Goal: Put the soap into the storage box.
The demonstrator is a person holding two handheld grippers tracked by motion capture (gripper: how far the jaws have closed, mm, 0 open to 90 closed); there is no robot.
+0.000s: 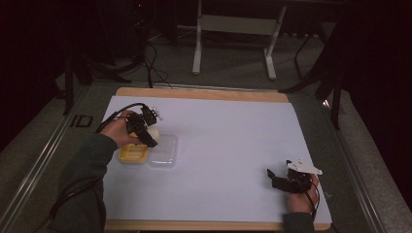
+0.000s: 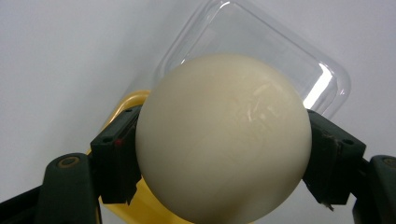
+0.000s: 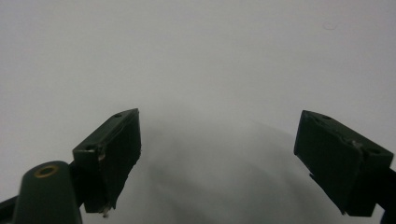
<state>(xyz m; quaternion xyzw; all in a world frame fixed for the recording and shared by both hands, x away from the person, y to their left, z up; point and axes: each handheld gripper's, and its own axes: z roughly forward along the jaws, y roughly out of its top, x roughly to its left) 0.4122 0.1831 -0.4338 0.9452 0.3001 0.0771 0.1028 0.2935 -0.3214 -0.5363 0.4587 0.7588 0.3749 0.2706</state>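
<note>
Left gripper (image 1: 148,133): clamped on a cream ball (image 2: 224,140), above the yellow tray (image 1: 132,154).
Clear lid (image 1: 164,151): touching the tray's right side.
Right gripper (image 3: 217,158): jaws apart, far right of the tray.

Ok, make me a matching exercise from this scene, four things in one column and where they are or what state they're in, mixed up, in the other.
Things:
1. cream ball
2. yellow tray
3. clear lid
4. right tongs

States:
A. open, nothing between the jaws
B. lying flat on the white sheet, right of the yellow piece
C. clamped between the left tongs
D. partly under the left hand, at the table's left

Pairs: 1-C, 2-D, 3-B, 4-A
</note>
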